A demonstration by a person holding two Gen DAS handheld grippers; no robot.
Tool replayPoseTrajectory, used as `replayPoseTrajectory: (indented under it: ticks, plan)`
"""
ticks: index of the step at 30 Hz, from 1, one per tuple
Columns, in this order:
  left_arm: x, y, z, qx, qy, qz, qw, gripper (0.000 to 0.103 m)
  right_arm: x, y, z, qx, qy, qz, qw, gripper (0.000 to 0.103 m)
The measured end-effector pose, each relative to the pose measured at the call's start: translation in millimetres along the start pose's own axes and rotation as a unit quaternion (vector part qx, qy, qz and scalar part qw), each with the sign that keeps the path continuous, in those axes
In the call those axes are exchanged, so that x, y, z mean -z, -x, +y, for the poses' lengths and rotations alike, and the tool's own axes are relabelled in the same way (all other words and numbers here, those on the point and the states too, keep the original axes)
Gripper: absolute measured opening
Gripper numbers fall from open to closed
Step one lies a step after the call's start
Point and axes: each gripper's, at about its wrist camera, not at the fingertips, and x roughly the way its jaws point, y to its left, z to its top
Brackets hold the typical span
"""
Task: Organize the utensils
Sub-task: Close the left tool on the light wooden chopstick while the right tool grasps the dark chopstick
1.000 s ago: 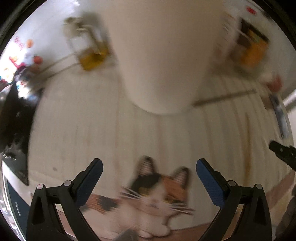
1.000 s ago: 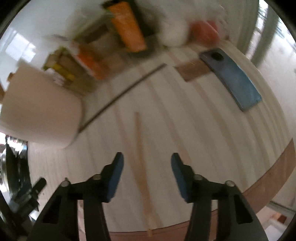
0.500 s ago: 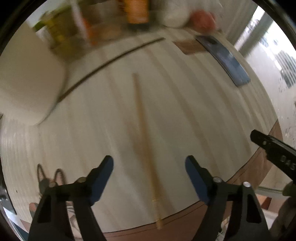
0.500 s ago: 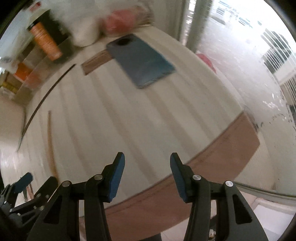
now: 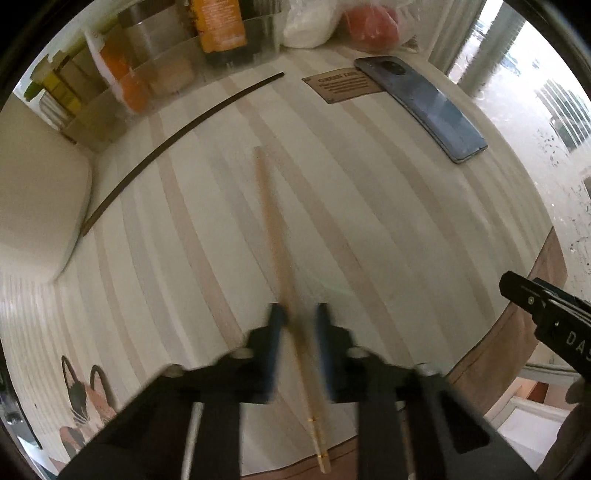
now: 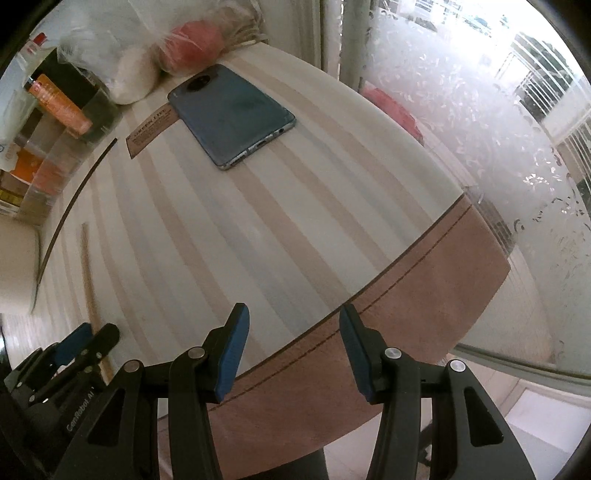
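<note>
Your left gripper (image 5: 298, 314) has just been closing its jaws on 1 pale chopstick (image 5: 275, 236), which lies on the striped tabletop (image 5: 388, 229) running from 12 to 6 o'clock. 1 dark chopstick (image 5: 177, 136) lies at 10 o'clock beside 1 cream container (image 5: 37, 206). Your right gripper (image 6: 293, 334) holds its jaws apart, empty. 1 blue phone (image 6: 232, 114) lies at 11 o'clock.

A blue phone (image 6: 232, 114) lies face down on the striped tablecloth (image 6: 258, 229), just beside a small brown card (image 6: 149, 130). Behind them sit a white bag (image 6: 129, 79) and an orange bottle (image 5: 219, 24). A frosted window (image 6: 480, 129) stands alongside the table.
</note>
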Motion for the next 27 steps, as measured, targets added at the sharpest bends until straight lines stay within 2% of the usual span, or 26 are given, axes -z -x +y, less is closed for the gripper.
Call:
replayPoseTrajectory:
  ticks: [4,8,15,20,24,27]
  plan:
    - [2,2,15,0.008,0.015,-0.001,0.9999,0.004,-1,4,4,0.000,0.003,-0.003,1.000,0.053]
    - [23,11,50,0.008,0.041,-0.004,0.9991,0.004,-2,10,16,-0.002,0.010,-0.009,1.000,0.053]
    - [72,39,127,-0.004,0.112,-0.012,0.9936,0.004,-13,15,78,-0.032,0.049,-0.007,0.998,0.053]
    - [115,58,188,-0.027,0.196,-0.022,0.9800,0.004,-30,10,148,-0.070,0.076,-0.001,0.995,0.053]
    - [133,63,224,-0.051,0.258,-0.028,0.9644,0.004,-55,-2,207,-0.104,0.069,-0.004,0.992,0.053]
    - [141,60,253,-0.063,0.304,-0.029,0.9501,0.004,-75,-15,250,-0.110,0.057,-0.017,0.992,0.053]
